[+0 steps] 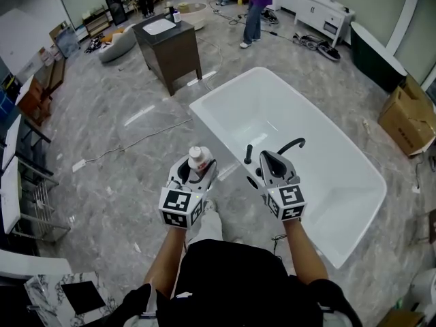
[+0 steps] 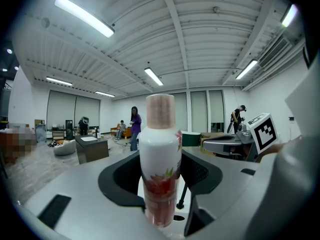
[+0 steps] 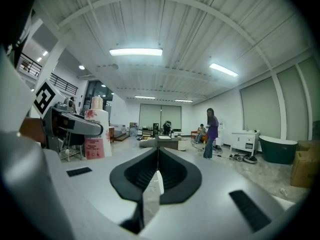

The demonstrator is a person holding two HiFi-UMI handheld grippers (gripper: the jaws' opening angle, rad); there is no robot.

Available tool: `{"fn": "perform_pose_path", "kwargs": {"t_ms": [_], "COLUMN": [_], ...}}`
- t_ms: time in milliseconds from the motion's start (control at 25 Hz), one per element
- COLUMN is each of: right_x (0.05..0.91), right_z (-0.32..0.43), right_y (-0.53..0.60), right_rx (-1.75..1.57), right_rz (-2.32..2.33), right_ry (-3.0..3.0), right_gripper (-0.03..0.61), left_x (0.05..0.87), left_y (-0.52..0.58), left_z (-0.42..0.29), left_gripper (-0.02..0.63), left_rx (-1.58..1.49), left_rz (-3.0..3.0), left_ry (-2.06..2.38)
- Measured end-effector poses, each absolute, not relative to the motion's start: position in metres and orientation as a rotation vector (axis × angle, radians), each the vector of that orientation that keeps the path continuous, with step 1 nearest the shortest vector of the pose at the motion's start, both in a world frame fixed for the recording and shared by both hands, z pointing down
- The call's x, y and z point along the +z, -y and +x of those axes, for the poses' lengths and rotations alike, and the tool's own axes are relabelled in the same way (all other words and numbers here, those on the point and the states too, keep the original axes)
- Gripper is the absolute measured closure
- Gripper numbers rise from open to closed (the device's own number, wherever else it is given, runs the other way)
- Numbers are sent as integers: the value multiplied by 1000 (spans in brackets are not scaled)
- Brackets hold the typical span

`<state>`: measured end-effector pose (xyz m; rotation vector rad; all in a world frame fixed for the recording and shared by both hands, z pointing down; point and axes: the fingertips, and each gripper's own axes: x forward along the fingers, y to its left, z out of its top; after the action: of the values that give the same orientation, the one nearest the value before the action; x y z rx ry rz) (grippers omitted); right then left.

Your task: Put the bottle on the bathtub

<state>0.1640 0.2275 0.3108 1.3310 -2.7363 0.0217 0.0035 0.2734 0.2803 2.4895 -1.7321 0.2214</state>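
Observation:
A white bottle [image 2: 160, 164] with a pinkish cap and red flower print stands upright between the jaws of my left gripper [image 1: 196, 172], which is shut on it. From the head view the bottle [image 1: 198, 159] hangs over the floor just left of the near corner of the white bathtub [image 1: 354, 182]. The bottle [image 3: 97, 131] also shows at the left of the right gripper view, held in the other gripper. My right gripper [image 1: 270, 163] is shut with nothing in it, above the tub's near rim beside a black faucet [image 1: 291, 144].
A dark wooden vanity [image 1: 169, 46] stands beyond the tub's far end. A cardboard box [image 1: 407, 114] sits at the right. People [image 1: 257, 5] stand at the far side of the room. A cable [image 1: 129, 145] runs across the marble floor. A metal rack [image 1: 27, 182] is at the left.

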Motion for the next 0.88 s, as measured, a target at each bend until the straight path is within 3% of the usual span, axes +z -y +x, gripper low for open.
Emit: {"fn": "perform_pose_path", "kwargs": {"t_ms": [880], "right_x": [308], "right_z": [83], "right_y": [-56], "right_rx": [63], "right_rz": [1355], "right_ry": [2668], "right_gripper": [554], "left_x": [277], "left_y": [-93], "left_z": [-70], "left_gripper": [377], "left_rx": [230], "left_rz": [2518], "left_ry": [1617]}}
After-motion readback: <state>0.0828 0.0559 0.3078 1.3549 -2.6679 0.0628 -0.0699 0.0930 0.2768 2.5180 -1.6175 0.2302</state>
